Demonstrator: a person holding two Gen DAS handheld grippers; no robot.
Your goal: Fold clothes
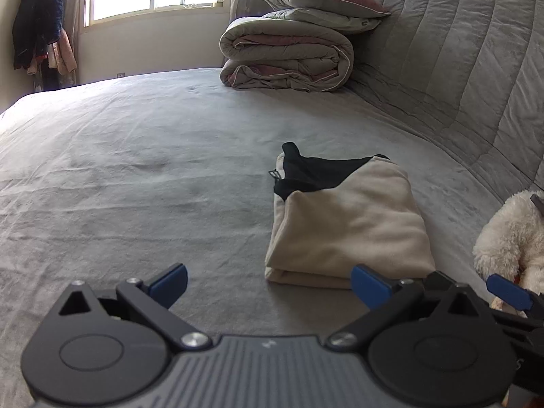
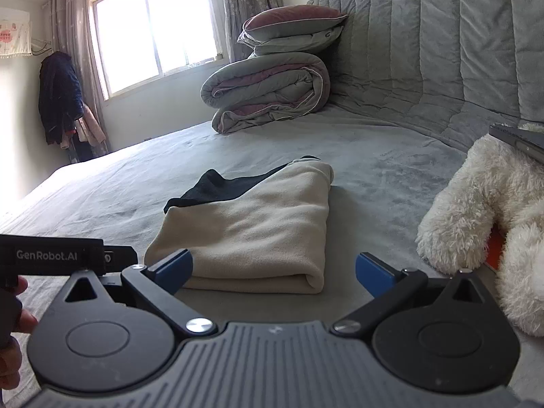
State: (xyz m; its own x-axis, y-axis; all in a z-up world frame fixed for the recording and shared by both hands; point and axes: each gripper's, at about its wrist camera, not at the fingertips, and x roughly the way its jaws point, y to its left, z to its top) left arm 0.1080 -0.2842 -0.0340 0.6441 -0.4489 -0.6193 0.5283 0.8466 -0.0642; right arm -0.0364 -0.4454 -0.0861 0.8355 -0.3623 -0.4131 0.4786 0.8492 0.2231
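Right wrist view: both grippers (image 2: 273,272) (image 1: 268,284) spread empty near soft fleecy cream-and-black folded garment (image 2: 258,231) on velvety bed (image 2: 374,176).

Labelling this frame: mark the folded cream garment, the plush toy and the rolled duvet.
folded cream garment (image 2: 258,238), right wrist view, top cream layer.
plush toy (image 2: 476,204), right wrist view, fluffy white body.
rolled duvet (image 1: 289,57), left wrist view, grey outer roll.
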